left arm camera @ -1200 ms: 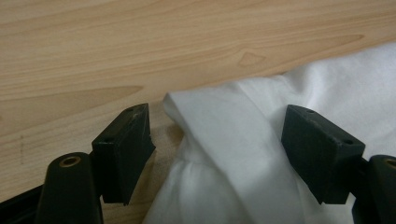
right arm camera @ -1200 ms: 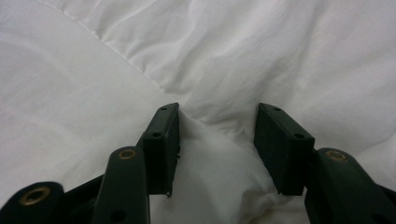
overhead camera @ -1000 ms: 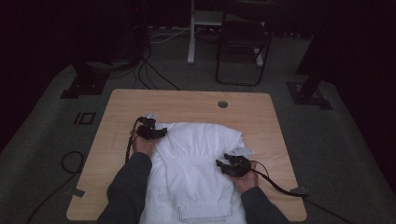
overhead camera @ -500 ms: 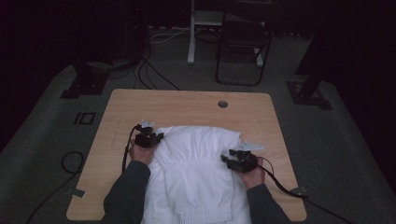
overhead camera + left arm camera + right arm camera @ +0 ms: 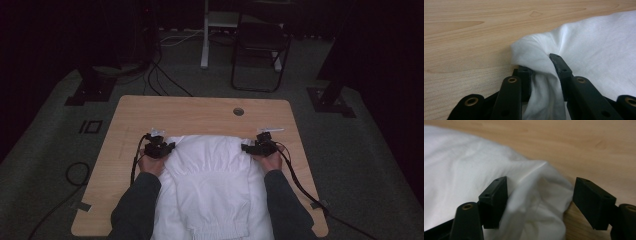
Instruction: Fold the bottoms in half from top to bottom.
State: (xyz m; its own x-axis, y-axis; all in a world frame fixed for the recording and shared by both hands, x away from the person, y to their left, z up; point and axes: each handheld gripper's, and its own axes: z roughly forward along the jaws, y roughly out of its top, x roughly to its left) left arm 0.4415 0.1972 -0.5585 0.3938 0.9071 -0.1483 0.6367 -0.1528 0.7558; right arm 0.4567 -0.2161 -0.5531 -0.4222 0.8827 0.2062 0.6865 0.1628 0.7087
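Observation:
A white garment (image 5: 210, 175) lies spread on the wooden table (image 5: 200, 112), its ribbed hem toward the person. My left gripper (image 5: 159, 147) is at the garment's far left corner. In the left gripper view its jaws (image 5: 540, 67) have just been closing and now pinch a fold of the white cloth (image 5: 599, 50). My right gripper (image 5: 257, 146) is at the far right corner. In the right gripper view its jaws (image 5: 541, 192) have just been opening and stand wide. A bunched fold of cloth (image 5: 536, 202) lies between them, and the right-hand jaw is off the cloth.
A round cable hole (image 5: 238, 111) sits near the table's far edge. Bare wood runs beyond the garment and along both sides. Cables (image 5: 300, 185) trail from the grippers over the table's edges. A chair (image 5: 260, 45) and stand bases are on the floor behind.
The right gripper has moved away from the person to the garment's far right corner, and its jaws have widened. The left gripper stayed at the far left corner and closed on cloth.

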